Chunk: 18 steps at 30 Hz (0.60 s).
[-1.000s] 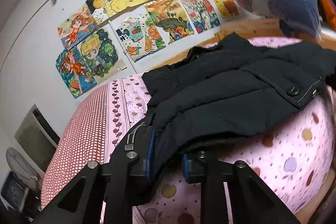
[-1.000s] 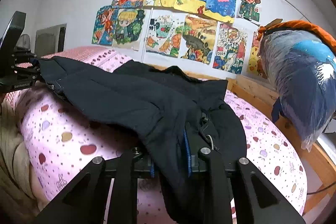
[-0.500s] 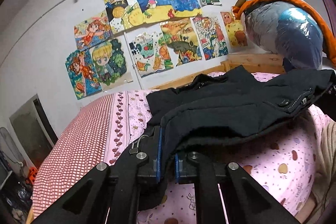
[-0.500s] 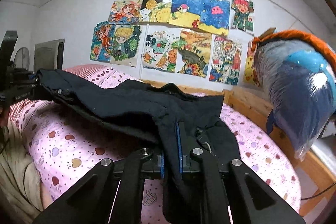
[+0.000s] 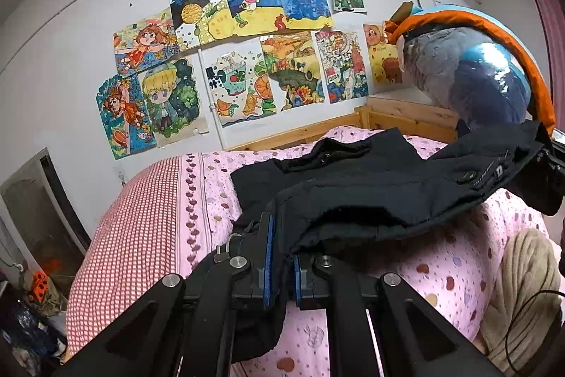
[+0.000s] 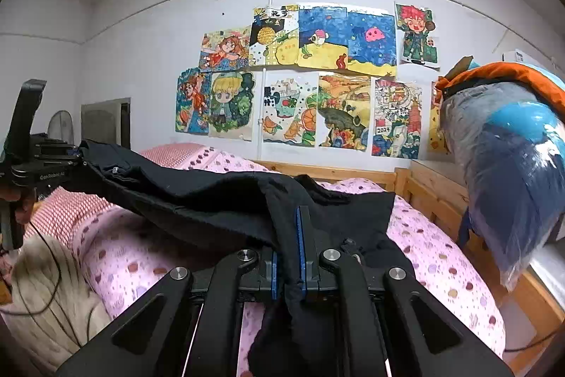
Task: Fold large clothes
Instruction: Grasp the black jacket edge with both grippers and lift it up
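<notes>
We hold the black jacket (image 5: 370, 186) by its near edge, one corner in each tool, above the bed's pink dotted sheet (image 5: 441, 264). The left tool (image 5: 280, 257) is clenched on a fold of the dark cloth, which runs between its blue pads (image 5: 270, 249) and hangs below them. The right tool (image 6: 287, 260) is likewise clamped on the jacket's edge, cloth pinched between its blue pads (image 6: 300, 242). A second ago both tools stood a little wider and the jacket lay flat on the bedding; now its near edge is lifted clear, sagging in a shallow span between the two tools, while the collar end still rests on the sheet toward the wooden bed frame (image 5: 399, 115). The views have also risen: more of the wall of children's drawings (image 5: 247, 59) shows above the bed than before. In the right wrist view we see the left tool (image 6: 42, 165) at the far left, gripping the other corner, with a hand (image 6: 17, 200) under it. The plastic-wrapped bundle (image 6: 512, 172) stays on the ledge at the right.
</notes>
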Tool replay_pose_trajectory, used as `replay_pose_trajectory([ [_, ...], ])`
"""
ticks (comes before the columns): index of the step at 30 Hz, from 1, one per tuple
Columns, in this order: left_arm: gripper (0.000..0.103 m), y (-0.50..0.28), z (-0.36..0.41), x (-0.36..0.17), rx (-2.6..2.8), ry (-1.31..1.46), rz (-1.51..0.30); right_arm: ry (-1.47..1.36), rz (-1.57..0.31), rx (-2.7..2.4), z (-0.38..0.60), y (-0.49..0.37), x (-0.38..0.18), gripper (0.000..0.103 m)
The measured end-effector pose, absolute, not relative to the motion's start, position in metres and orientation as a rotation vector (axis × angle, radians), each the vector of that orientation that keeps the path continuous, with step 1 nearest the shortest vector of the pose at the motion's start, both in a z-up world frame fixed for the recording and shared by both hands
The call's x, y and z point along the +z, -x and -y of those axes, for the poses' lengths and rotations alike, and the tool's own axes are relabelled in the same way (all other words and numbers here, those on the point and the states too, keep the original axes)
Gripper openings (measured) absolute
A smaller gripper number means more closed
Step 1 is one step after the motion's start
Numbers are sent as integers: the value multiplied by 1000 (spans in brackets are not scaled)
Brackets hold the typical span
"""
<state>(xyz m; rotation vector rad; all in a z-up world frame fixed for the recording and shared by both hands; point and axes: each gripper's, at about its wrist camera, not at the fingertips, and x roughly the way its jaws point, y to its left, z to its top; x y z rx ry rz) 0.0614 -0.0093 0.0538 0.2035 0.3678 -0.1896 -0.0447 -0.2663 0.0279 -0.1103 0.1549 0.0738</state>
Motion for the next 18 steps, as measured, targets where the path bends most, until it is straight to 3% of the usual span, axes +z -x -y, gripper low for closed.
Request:
replay_pose_trajectory([
  [18, 9, -162, 9, 104, -170, -156, -390, 115, -199, 93, 279, -74, 105, 8],
])
